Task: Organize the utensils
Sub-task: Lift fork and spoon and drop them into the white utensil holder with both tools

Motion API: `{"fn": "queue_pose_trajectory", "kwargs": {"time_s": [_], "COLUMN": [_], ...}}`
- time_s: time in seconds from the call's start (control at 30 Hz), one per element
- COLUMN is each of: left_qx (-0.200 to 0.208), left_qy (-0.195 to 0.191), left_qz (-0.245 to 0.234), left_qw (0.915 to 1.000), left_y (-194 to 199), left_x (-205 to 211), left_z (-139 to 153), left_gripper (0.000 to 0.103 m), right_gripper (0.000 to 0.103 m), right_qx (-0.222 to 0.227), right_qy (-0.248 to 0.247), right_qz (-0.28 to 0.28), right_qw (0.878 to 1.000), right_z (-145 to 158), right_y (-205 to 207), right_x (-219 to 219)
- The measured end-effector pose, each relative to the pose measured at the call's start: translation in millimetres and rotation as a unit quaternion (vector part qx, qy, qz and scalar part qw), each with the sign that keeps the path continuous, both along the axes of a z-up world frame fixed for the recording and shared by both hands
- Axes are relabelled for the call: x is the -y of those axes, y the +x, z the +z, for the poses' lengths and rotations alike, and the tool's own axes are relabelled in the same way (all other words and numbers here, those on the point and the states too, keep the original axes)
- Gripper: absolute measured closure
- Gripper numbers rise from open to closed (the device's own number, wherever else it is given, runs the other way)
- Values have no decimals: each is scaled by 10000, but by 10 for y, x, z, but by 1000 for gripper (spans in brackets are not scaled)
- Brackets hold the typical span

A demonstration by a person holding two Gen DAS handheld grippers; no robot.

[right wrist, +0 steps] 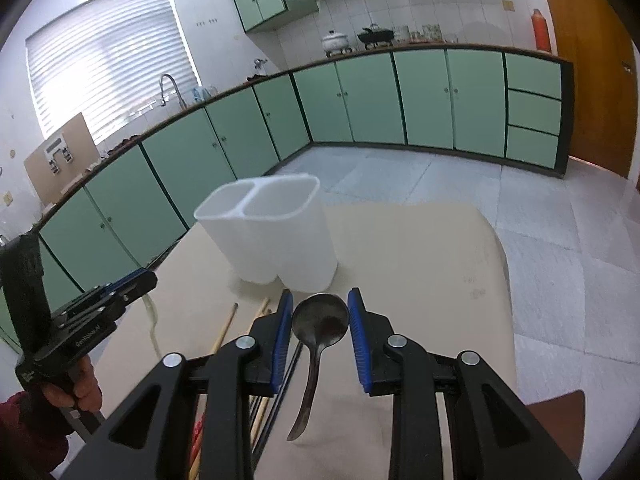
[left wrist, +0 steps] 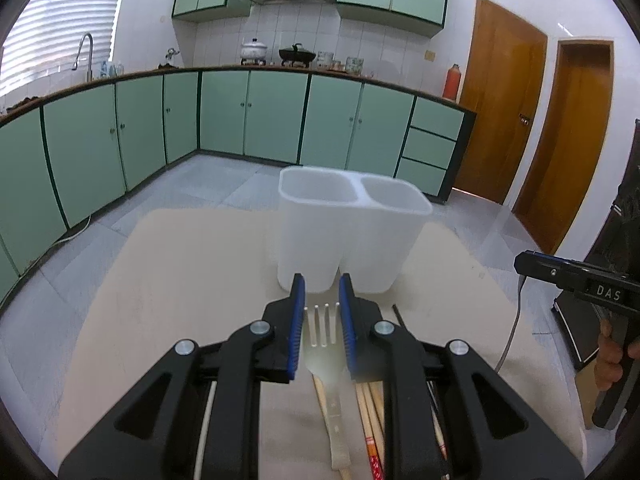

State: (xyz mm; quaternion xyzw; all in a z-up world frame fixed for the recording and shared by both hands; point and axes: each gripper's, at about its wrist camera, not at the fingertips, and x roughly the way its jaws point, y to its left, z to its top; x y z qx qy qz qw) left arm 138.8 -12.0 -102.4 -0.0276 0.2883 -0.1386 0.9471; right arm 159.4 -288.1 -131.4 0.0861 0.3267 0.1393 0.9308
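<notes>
A white two-compartment utensil holder (left wrist: 352, 236) stands upright on the beige table (left wrist: 180, 280); it also shows in the right wrist view (right wrist: 276, 236). My left gripper (left wrist: 322, 284) is open, its jaws on either side of a white plastic fork (left wrist: 322, 344) lying on the table. Wooden chopsticks (left wrist: 370, 420) lie beside the fork. My right gripper (right wrist: 320, 300) is open, its jaws on either side of the bowl of a dark metal spoon (right wrist: 318, 328) lying on the table. Chopsticks (right wrist: 224, 330) lie to its left.
The left gripper (right wrist: 80, 328) shows at the left of the right wrist view, and the right gripper (left wrist: 576, 280) at the right of the left wrist view. Green kitchen cabinets (left wrist: 260, 116) stand beyond the table's far edge, across a tiled floor.
</notes>
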Motion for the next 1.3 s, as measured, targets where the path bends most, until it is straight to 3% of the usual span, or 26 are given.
{"fn": "queue_pose_trajectory", "kwargs": {"time_s": [0.3, 0.5, 0.7, 0.97, 1.3], "left_qx": [558, 1191, 1638, 1733, 1142], "left_qy": [-110, -144, -110, 130, 295], "left_qz": [17, -9, -70, 69, 6], "left_qw": [9984, 9928, 9864, 9848, 9930], "left_y": [134, 447, 889, 1355, 1615], "left_x": [39, 180, 423, 613, 620], "left_z": [419, 924, 1288, 1077, 488], "left_gripper": [87, 87, 87, 87, 85], "right_gripper": [75, 75, 75, 75, 75], "right_qx": [518, 1145, 1410, 1397, 940], "right_qy": [-10, -200, -237, -465, -390], "right_qz": [61, 143, 103, -191, -55], "right_qw": [9986, 9931, 9897, 9889, 9948], "right_z": [439, 975, 1243, 1028, 474], "right_y": [120, 432, 805, 1352, 1509], "right_x": [10, -114, -233, -338, -475]}}
